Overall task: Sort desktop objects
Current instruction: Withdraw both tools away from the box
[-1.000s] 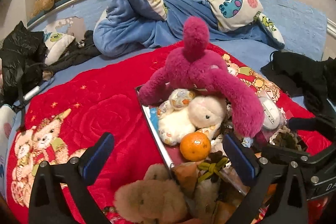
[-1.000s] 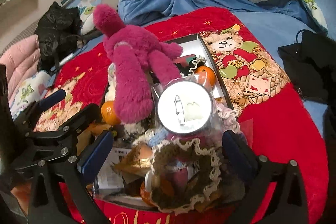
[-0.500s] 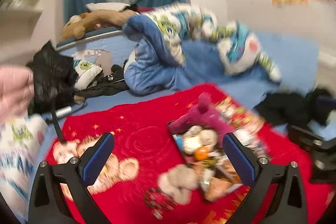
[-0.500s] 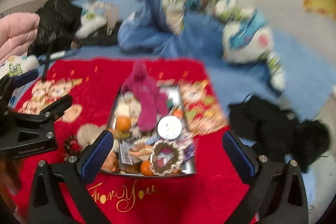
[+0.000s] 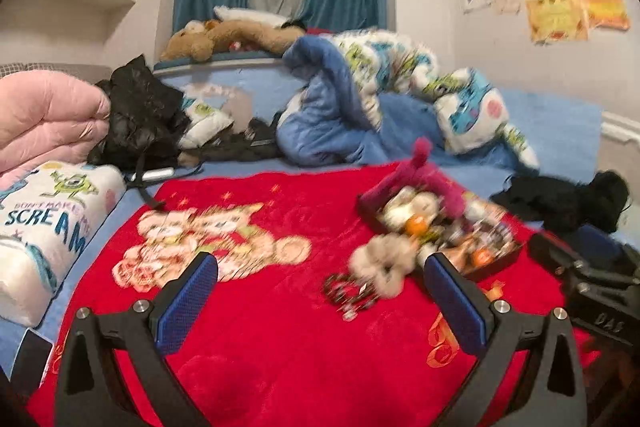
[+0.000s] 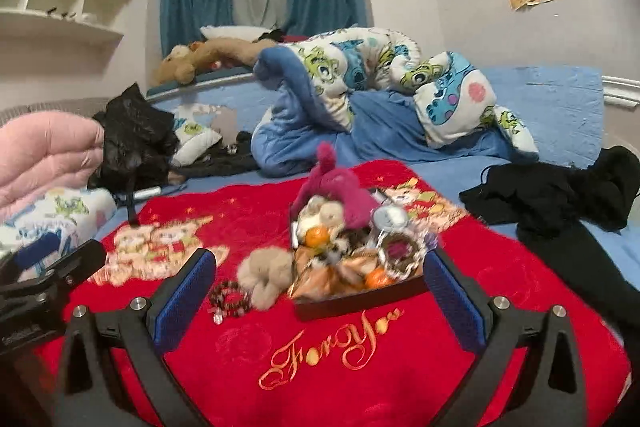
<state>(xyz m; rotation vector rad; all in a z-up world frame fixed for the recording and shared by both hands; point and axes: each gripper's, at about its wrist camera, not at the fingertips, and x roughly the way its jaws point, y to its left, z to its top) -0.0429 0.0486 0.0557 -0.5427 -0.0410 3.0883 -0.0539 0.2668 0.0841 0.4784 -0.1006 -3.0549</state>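
- Both grippers have pulled well back and up from the tray: a second ago the plush toys filled each wrist view, now the whole red blanket and the room beyond it show.
- Left gripper has its jaws wide and holds nothing; right gripper likewise stands wide and empty.
- On the blanket's middle sits the dark tray, heaped: a magenta plush at its far end, a cream plush under it, an orange on the left side, a second orange near the front edge, a round tin to the right.
- Outside the tray, touching its left wall, lies a beige furry scrunchie; just left of that, a beaded bracelet lies flat on the blanket.
- Key relation, as I judge it: the tray lies ahead of the right jaws, roughly centred, while in the left view it sits ahead and off to the right, so the right hand seems the nearer one; the loose scrunchie and bracelet look better placed for the left.
- Long axis of the tray runs from the blanket's near edge, by the "For You" lettering, toward its far edge; the magenta plush points the same way, head away from the grippers.
- Left view is smeared with motion, so smaller items there cannot be told apart.
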